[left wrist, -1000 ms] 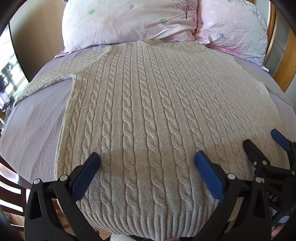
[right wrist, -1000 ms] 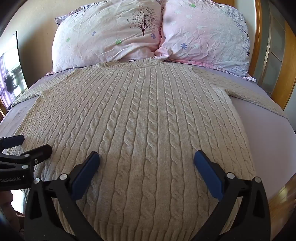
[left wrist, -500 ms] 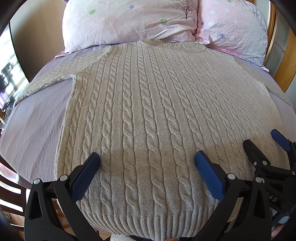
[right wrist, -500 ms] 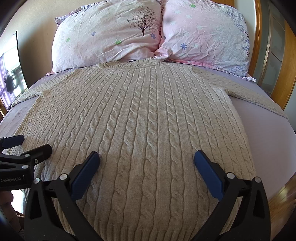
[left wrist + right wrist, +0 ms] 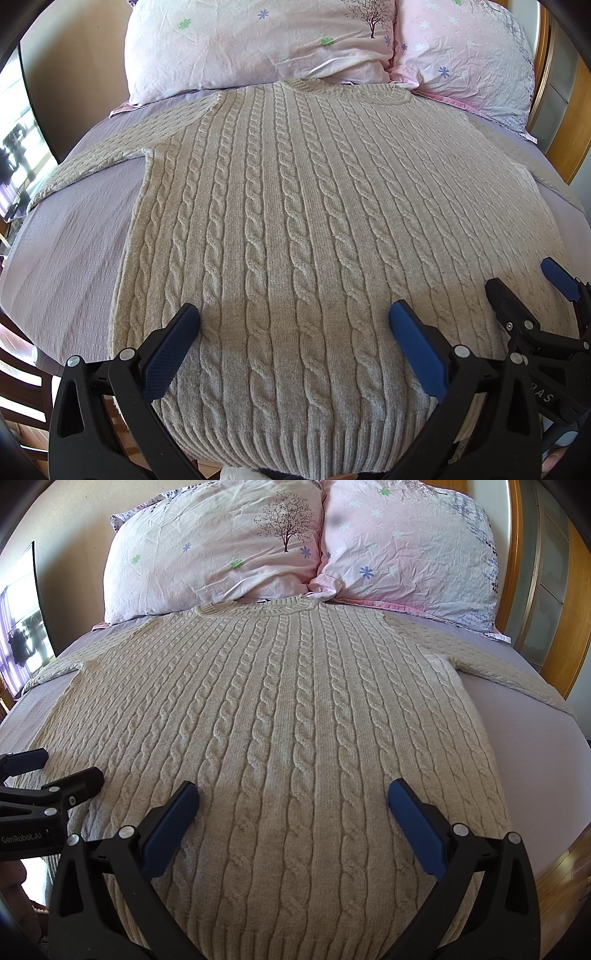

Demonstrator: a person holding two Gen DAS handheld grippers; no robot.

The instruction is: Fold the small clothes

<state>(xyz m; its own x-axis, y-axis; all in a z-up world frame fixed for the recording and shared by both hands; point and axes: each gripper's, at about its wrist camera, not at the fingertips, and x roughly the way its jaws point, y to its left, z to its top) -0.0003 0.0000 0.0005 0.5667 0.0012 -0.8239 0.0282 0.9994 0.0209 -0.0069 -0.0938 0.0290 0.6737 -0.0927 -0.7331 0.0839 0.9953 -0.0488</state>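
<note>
Left gripper [image 5: 293, 319] hangs with jaws spread wide, nothing between them, just above the lower body of the sweater [image 5: 295, 221]. Right gripper [image 5: 291, 797] the same: jaws wide apart, empty, over the lower body on its side. The two tools sit side by side, near each other.

The sweater lies flat, spread out ahead of both grippers, on the purple sheet [image 5: 70, 236]. Its ribbed hem [image 5: 295, 446] is below the left fingertips, at the near bed edge. The neckline [image 5: 258, 607] is far ahead, touching the pillows [image 5: 221, 550]. One sleeve [image 5: 99, 155] runs out ahead-left of the left gripper; the other sleeve [image 5: 509, 668] runs ahead-right of the right gripper.

Handling guess: thick cable knit, soft, floppy, likely on the heavy side for cloth, not slippery, not fragile. It will sag and stretch if lifted by one point. Best holds are probably the ribbed hem corners or the side seams near the armpits, one per gripper, pinching both layers. No fold looks done yet.
</note>
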